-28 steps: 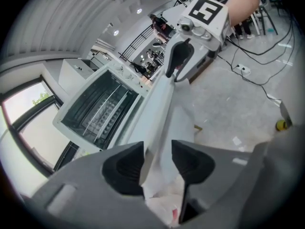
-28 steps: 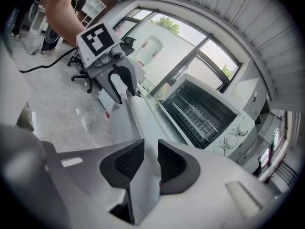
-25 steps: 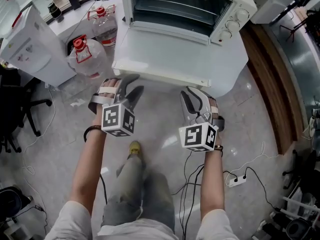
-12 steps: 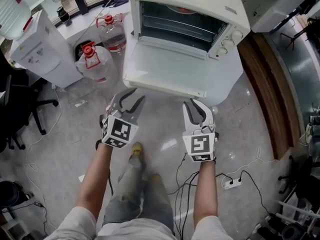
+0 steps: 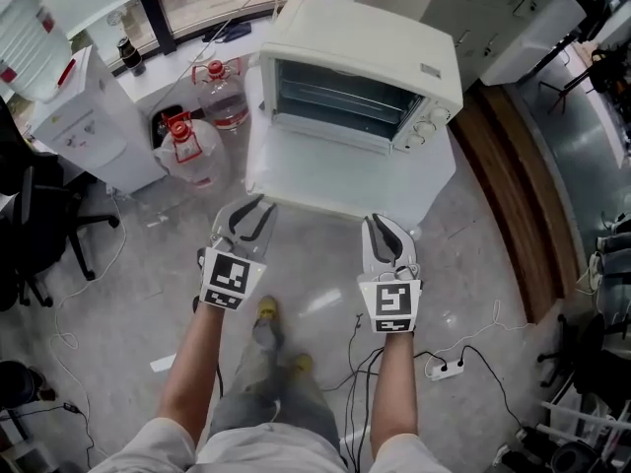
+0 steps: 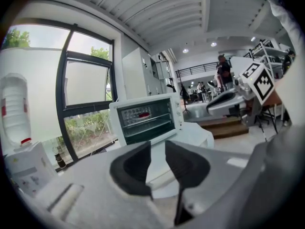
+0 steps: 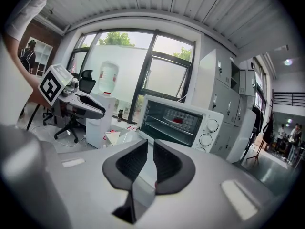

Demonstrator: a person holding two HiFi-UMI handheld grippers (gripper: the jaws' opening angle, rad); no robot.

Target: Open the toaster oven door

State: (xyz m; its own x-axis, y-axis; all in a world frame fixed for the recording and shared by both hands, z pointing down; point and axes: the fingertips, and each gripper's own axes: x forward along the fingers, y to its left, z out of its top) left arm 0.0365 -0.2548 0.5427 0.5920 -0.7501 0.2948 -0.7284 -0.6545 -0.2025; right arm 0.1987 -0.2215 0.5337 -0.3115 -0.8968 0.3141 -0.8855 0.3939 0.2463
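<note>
Item 1, toaster oven [image 5: 360, 62]: white, and I see it standing on a white table [image 5: 437, 187] near the window. Its door [image 5: 335, 170] is already open, folded down flat toward me. The wire racks [image 5: 347, 101] inside are exposed, and the knobs [image 5: 426, 126] sit on the right side of its front. In both gripper views I make out something small and red [image 7: 177, 120] deep in the cavity, but I cannot tell what it is.

Item 2, left gripper [image 5: 258, 210]: I hold it just short of the door's front left corner, clear of it. Its jaws have just been closing and now stand a modest gap apart. Nothing is between them; I see only the door through the gap. Its marker cube [image 5: 230, 281] faces up at me.

Item 3, right gripper [image 5: 385, 227]: it sits level with the left, just short of the door's front right part and apart from it. I find its jaws a narrow slit apart and empty. Its own marker cube [image 5: 392, 305] also faces up.

Item 4, surroundings: two water bottles with red caps [image 5: 187, 146] stand on the floor left of the table. A white water dispenser [image 5: 84, 131] is farther left, and beyond it a black office chair [image 5: 39, 230]. A power strip [image 5: 441, 368] and cables lie on the floor at my right.
</note>
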